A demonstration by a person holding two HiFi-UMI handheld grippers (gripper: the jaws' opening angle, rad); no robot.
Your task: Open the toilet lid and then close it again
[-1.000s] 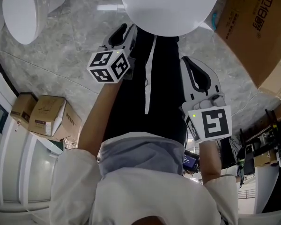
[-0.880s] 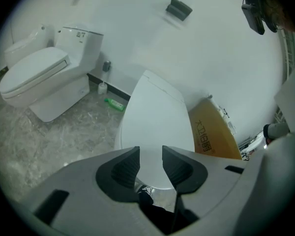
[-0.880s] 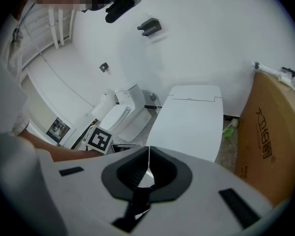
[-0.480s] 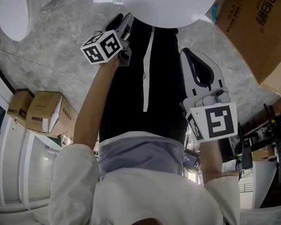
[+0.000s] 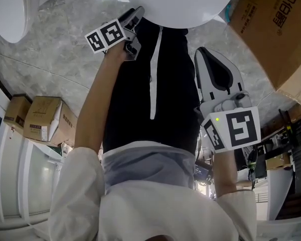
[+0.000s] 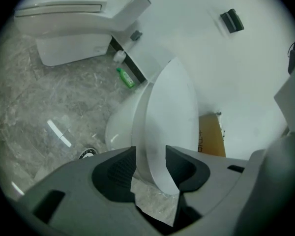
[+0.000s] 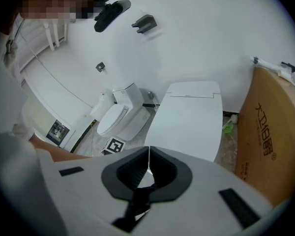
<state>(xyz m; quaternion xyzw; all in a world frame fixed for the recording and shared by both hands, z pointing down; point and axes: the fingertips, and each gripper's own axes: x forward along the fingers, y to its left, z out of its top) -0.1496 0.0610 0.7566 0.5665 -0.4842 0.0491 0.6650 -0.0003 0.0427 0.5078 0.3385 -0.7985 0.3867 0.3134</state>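
The head camera looks steeply down over both tools, with the toilet lid (image 5: 180, 4) just beyond their tips. The camera on the left gripper (image 6: 151, 159) is close up, the lid's edge between its just-widening jaws. The camera on the right gripper (image 7: 148, 154) faces the same lid from farther back.

A cardboard box (image 5: 271, 29) is showing large blue Chinese print beginning 大卫; the remaining characters are not reading clearly. Small boxes (image 5: 45, 119) are carrying print too small to read.
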